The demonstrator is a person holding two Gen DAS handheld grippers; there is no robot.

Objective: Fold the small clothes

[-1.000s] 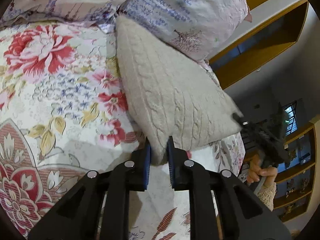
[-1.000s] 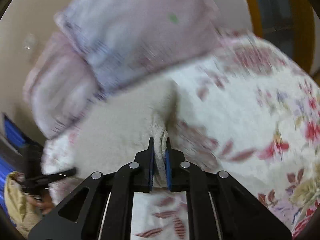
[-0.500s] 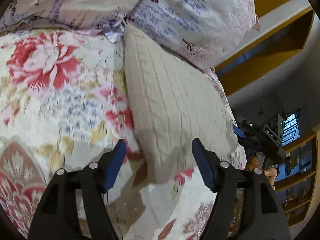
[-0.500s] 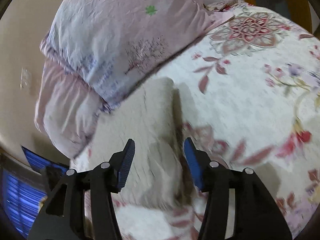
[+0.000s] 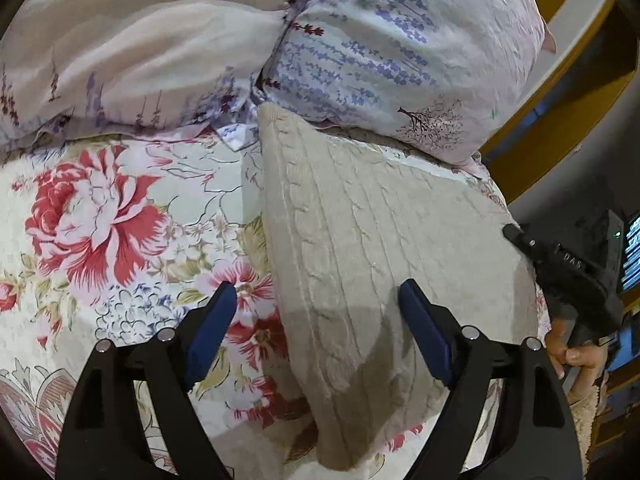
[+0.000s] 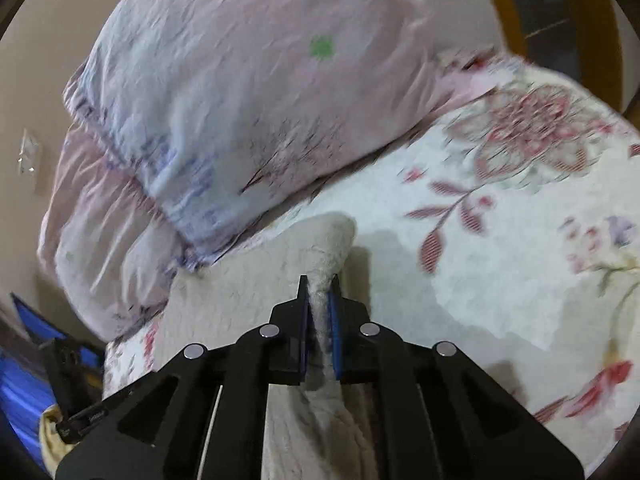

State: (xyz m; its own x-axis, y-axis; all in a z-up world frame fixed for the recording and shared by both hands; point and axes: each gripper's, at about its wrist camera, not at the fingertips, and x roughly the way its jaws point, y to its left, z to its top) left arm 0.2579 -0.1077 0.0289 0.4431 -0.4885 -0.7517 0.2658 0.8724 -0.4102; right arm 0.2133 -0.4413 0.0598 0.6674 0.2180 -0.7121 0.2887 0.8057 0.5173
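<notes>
Overhead, from the left wrist view, a cream cable-knit garment (image 5: 360, 248) lay flat on the floral bedspread (image 5: 100, 216), its far edge tucked just under a lavender-print pillow (image 5: 400, 52). A second, paler pillow (image 5: 132, 56) sat beside that one at the head of the bed.

Left gripper (image 5: 320, 320): jaws spread wide and opening, blue pads clear of the fabric. One finger stood over the bedspread, the other over the knit, the garment's left edge running between them. Nothing grasped.

Right gripper (image 6: 319, 312): clenched on a raised fold of the cream garment (image 6: 328, 240), the knit pinched upright between the blue pads and lifted into a small peak above the rest of the cloth. The right wrist view was blurred, the pillow (image 6: 248, 112) and bedspread (image 6: 500, 240) smeared.

At the right edge of the left wrist view, the right gripper's black body (image 5: 568, 276) showed at the garment's far corner, with a hand (image 5: 572, 354) gripping its handle.
</notes>
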